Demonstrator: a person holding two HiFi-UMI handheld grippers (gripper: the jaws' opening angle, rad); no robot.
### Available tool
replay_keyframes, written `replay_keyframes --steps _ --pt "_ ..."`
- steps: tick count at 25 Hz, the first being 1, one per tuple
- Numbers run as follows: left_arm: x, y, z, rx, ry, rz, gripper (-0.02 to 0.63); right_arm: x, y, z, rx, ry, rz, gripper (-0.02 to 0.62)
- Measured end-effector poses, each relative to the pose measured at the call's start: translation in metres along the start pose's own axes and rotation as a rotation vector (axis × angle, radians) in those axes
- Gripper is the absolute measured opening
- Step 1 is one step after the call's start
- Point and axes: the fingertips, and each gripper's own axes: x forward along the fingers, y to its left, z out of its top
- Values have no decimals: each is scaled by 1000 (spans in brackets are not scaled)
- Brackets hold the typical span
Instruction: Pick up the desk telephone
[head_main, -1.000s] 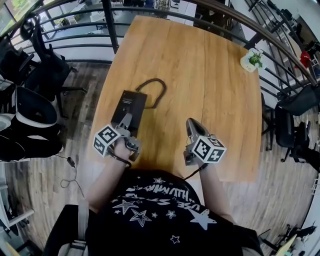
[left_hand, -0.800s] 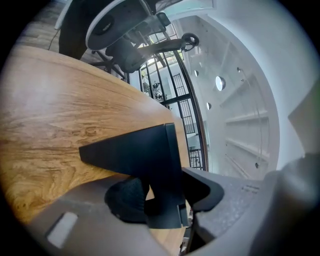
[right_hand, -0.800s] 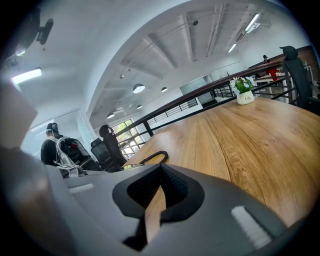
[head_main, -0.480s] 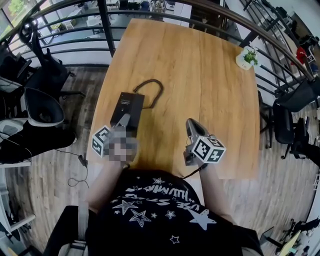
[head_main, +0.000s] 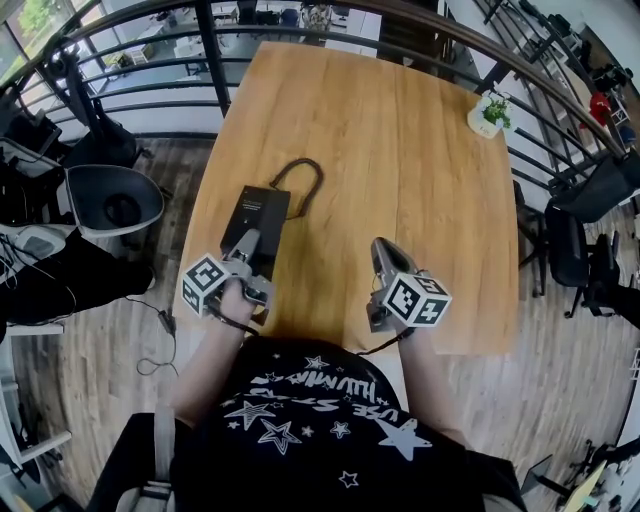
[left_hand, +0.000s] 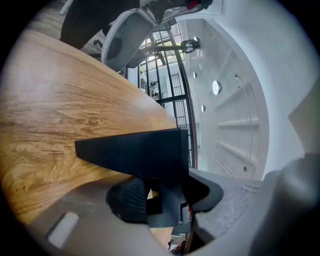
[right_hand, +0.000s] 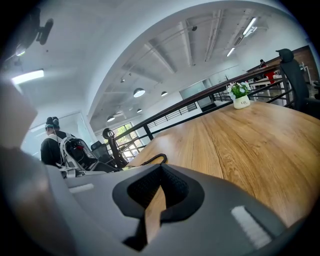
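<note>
The desk telephone (head_main: 256, 218), a flat black box, lies near the left edge of the wooden table (head_main: 400, 180). Its dark cord (head_main: 300, 175) loops away beyond it. My left gripper (head_main: 250, 245) reaches over the phone's near end. In the left gripper view the black body (left_hand: 140, 150) fills the space ahead, and a part of it runs down between the jaws of the left gripper (left_hand: 162, 200), which are closed on it. My right gripper (head_main: 383, 247) hovers over bare wood to the right, shut with nothing in it. In the right gripper view only a thin slit shows between the jaws of the right gripper (right_hand: 157, 195).
A small potted plant (head_main: 488, 115) stands at the table's far right corner. A dark railing (head_main: 215, 50) runs round the far and right sides. Office chairs (head_main: 115, 200) stand on the floor to the left. A person with a backpack (right_hand: 50, 145) is far off.
The left gripper has rolled slightly while staying at the phone's near end. The phone and the right gripper have kept their places.
</note>
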Motion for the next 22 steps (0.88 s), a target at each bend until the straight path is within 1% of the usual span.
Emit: replay_keyframes --steps 7,13,22 --pt "-21 -12 -10 12 -9 -50 186 -22 0 -10 10 1 14 0" --pt "-42 -20 -26 29 -13 -97 186 -39 -4 -21 13 8 34 0" --pt "-76 -23 -62 62 -38 -127 186 -72 -10 -40 19 37 86 0"
